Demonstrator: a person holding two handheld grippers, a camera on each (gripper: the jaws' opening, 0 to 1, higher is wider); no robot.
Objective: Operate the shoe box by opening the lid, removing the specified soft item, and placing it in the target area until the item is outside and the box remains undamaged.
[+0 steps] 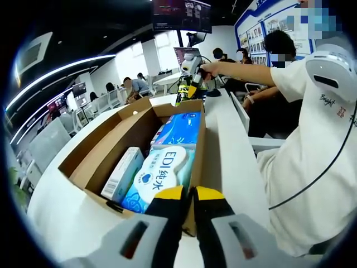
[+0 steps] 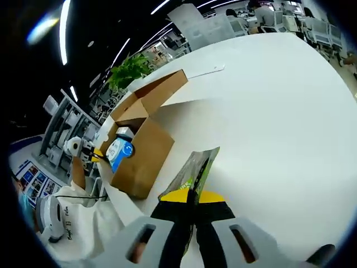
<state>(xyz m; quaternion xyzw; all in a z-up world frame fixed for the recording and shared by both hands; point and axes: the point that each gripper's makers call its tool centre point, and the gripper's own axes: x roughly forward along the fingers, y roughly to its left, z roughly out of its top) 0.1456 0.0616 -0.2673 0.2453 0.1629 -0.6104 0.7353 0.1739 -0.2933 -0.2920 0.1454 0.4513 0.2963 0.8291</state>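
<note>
An open brown cardboard box (image 1: 111, 151) lies on the white table (image 1: 228, 151) with its flaps spread. Inside are a blue tissue pack (image 1: 159, 176), a second blue pack (image 1: 179, 128) and a small white carton (image 1: 122, 173). My left gripper (image 1: 189, 195) is at the box's near end, its jaws pressed together on the wall's top edge. My right gripper (image 2: 192, 196) is shut on a green and silver soft pouch (image 2: 195, 167), held above the bare table beside the box (image 2: 142, 156). In the left gripper view the right gripper (image 1: 192, 86) is beyond the box's far end with the pouch (image 1: 179, 97) hanging from it.
A person in a white shirt (image 1: 312, 156) stands at the table's right side. Other people sit at desks behind. A green plant (image 2: 131, 70) stands past the box. A wide stretch of white table (image 2: 279, 111) spreads beside the box.
</note>
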